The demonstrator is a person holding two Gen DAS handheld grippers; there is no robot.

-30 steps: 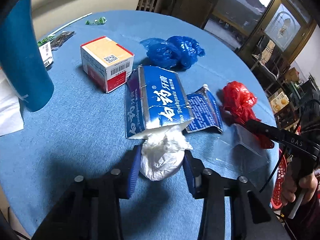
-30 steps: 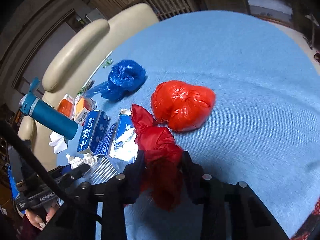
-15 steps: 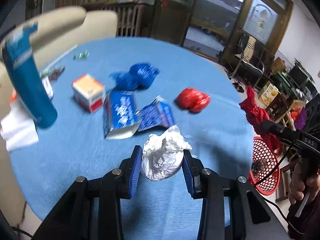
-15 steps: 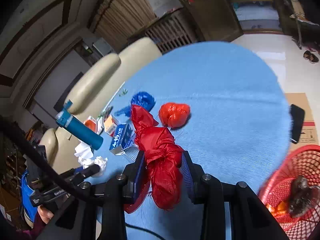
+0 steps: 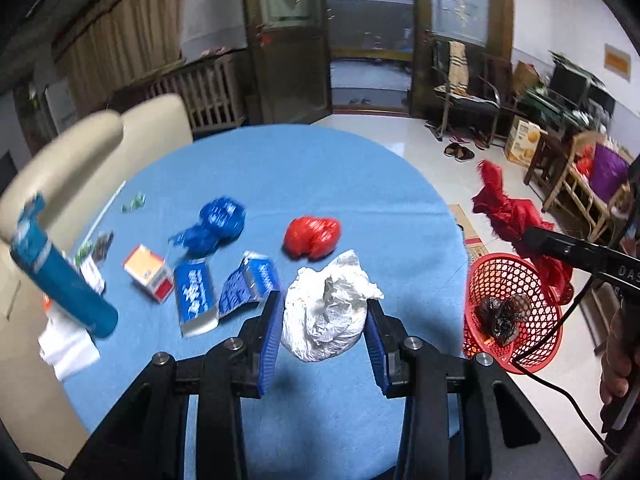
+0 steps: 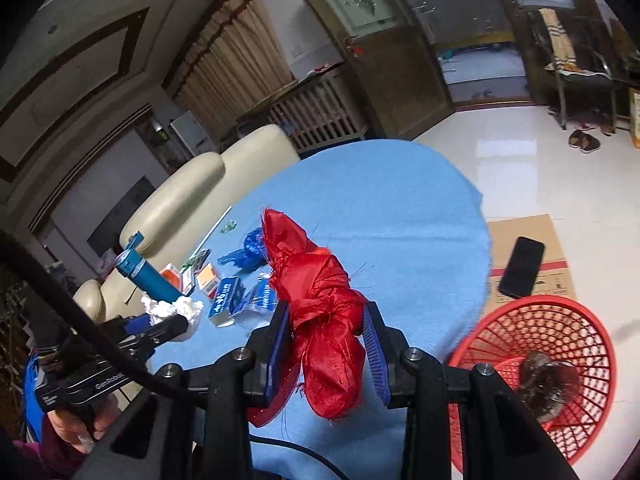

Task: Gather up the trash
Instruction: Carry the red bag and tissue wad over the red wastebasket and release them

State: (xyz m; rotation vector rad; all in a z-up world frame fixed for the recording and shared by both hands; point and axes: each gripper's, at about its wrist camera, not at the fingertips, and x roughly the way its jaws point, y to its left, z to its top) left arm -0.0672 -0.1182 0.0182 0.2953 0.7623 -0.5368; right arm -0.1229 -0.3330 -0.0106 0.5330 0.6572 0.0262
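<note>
My left gripper (image 5: 322, 322) is shut on a crumpled white plastic bag (image 5: 326, 312), held above the blue round table (image 5: 320, 168). My right gripper (image 6: 326, 340) is shut on a bunched red cloth (image 6: 320, 312), also lifted off the table; in the left wrist view the same red cloth (image 5: 508, 216) hangs to the right above the red mesh basket (image 5: 516, 280). The red basket (image 6: 560, 328) stands on the floor beside the table with dark trash (image 6: 548, 376) in it. On the table lie a red bag (image 5: 312, 236), a blue bag (image 5: 216, 224) and blue toothpaste cartons (image 5: 196, 296).
A teal bottle (image 5: 60, 276), an orange-and-white box (image 5: 148, 272) and white tissue (image 5: 68, 344) sit on the table's left side. Cream chairs (image 5: 92, 156) stand behind it. A black phone (image 6: 522, 266) lies on cardboard on the floor near the basket.
Both grippers have risen and pulled back from the table with their loads, so the table looks smaller and the red basket has come into view at the right.
</note>
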